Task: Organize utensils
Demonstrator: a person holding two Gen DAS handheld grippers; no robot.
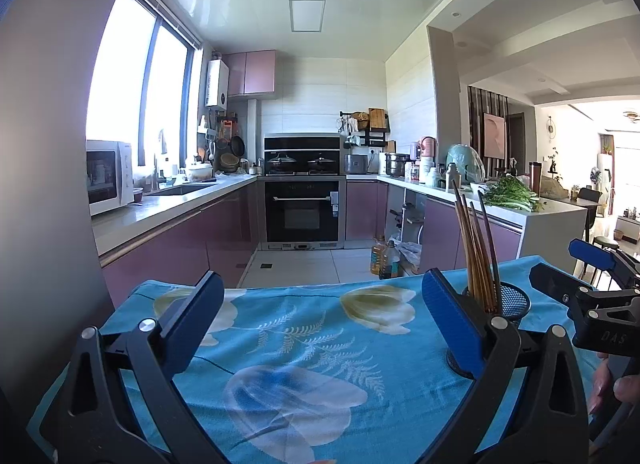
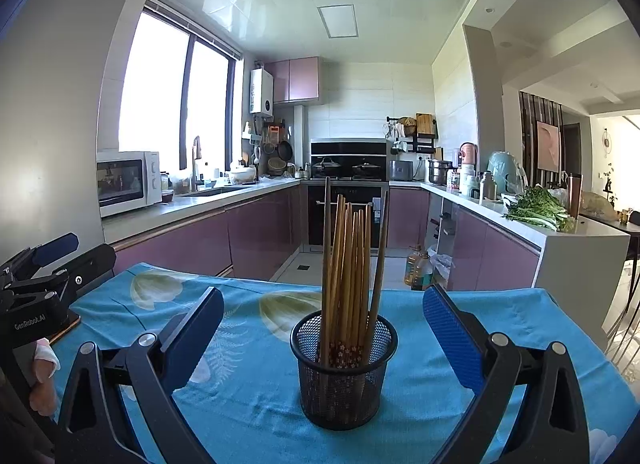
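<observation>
Black wire-mesh cup (image 2: 344,368) of upright wooden chopsticks (image 2: 352,264) stands on our blue floral-cloth surface (image 2: 248,404), between the right gripper's (image 2: 324,340) spread, empty fingers; left gripper (image 1: 320,328) likewise spread. Closing carelessly could topple the light cup.

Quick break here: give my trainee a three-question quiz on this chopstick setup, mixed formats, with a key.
1. True or false: the chopsticks stand upright in the mesh cup.
2. Which tool has the cup straight ahead between its fingers? A) left tool B) right tool
3. Fill in: the cup stands on a blue ____ with a flower print.

Key: 1 true. 2 B; both tools are open and empty. 3 cloth.
</observation>
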